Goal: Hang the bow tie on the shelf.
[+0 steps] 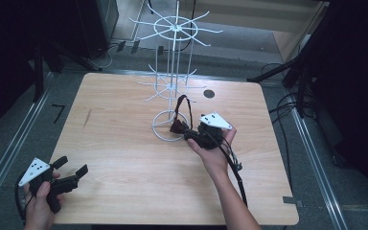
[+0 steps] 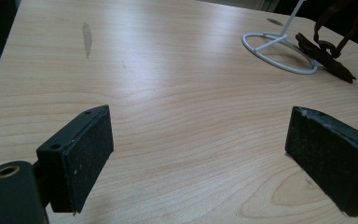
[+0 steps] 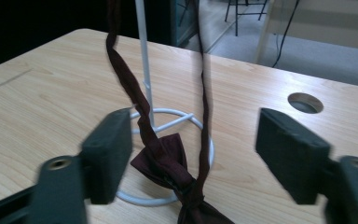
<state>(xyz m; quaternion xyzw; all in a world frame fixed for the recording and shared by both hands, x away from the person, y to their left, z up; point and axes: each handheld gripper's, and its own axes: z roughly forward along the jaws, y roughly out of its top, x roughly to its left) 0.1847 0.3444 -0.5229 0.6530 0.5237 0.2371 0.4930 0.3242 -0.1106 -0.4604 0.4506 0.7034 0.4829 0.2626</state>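
Wooden table [image 1: 124,143] seen from high view. White wire display rack [image 1: 172,72] stood just past table centre, ring base toward 12 o'clock. Dark maroon bow tie [image 1: 178,125] hung by strap from lower rack arm, bow resting at base ring, 3 o'clock side. Right gripper [image 1: 187,133] held at bow, jaws spread wide, nothing clasped. Left gripper [image 1: 72,167] held at 8 o'clock table corner, jaws released, apart.
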